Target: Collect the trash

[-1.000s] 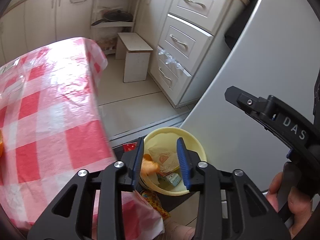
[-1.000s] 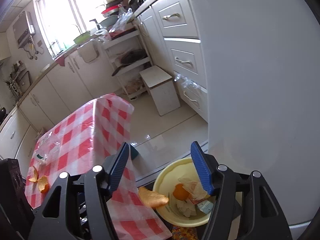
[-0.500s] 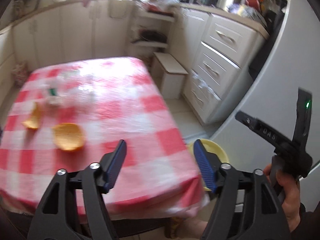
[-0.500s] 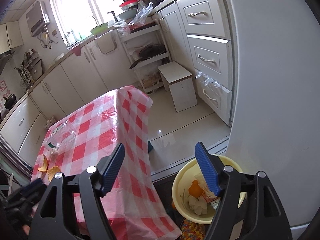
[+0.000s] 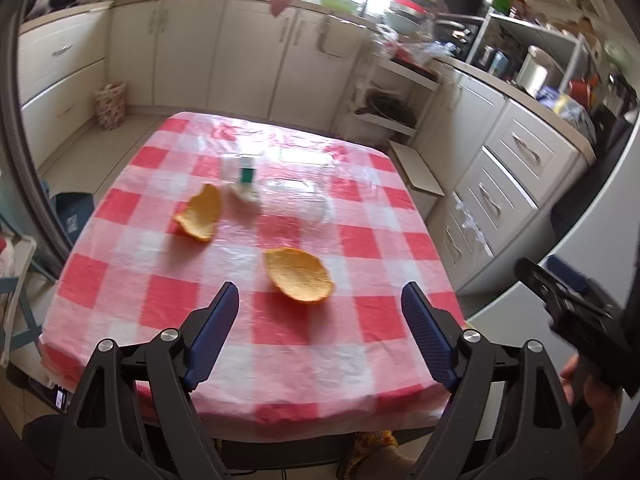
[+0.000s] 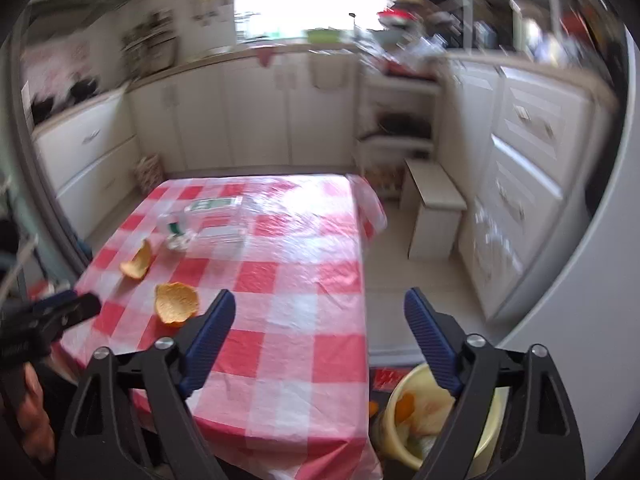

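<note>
Left gripper [image 5: 318, 312] up over the near edge of the table [image 5: 260, 360], blue pads [image 5: 212, 330] spread wide, nothing between them. Nearest orange peel [image 5: 298, 274] lying cup-up on the red-and-white checked cloth, just ahead of the open jaws and a touch right of centre. Second orange peel [image 5: 200, 214] further back and to the left, resting on its edge, well apart from the first. Behind it, a crumpled clear plastic wrapper [image 5: 298, 200] with a small white-and-green packet [image 5: 245, 178] beside it, mid-table. Right gripper [image 6: 318, 316] also spread wide and empty, hanging over the table's right-hand side, partly above bare floor. Down at lower right in the right wrist view, yellow trash bin [image 6: 394, 424] on the floor just beside the table's corner, orange scraps and pale paper visible inside, half hidden behind the right finger [image 6: 430, 340]. Same two peels seen from this side at left on the cloth [image 6: 176, 303] [image 6: 138, 262]. White stool [image 6: 434, 210] beyond the table near the drawer units. Right view blurred, fine detail hard to read.
</note>
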Tool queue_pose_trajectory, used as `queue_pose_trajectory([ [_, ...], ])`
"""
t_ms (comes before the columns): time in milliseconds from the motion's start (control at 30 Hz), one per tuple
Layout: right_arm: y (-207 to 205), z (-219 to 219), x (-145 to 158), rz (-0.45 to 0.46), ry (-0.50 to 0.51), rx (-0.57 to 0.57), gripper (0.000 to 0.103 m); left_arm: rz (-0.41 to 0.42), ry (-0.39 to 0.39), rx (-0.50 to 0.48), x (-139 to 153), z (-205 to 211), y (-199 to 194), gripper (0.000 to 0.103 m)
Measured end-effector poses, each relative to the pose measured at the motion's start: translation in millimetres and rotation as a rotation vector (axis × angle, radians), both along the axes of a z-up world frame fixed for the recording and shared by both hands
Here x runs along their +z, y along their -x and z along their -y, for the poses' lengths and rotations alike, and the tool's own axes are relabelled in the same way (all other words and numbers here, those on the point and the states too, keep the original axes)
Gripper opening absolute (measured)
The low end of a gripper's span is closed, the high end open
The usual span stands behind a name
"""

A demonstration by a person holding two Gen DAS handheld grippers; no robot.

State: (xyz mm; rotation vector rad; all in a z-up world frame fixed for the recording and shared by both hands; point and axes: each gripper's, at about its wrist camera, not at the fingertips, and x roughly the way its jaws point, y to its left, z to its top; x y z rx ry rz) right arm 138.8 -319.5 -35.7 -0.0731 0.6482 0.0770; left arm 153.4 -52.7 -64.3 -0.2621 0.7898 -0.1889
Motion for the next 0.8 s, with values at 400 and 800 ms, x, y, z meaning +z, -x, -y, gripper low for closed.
queue_pose_trajectory([
  [400, -8, -83, -34, 0.006, 0.191, 0.196, 0.092, -0.087, 0.011, 0.178, -26, -74, -15, 0.081],
  [800, -14, -66, -34, -0.021, 0.118, 0.125, 0.092, -0.166, -0.08, 0.227, -58, -74, -56, 0.084],
])
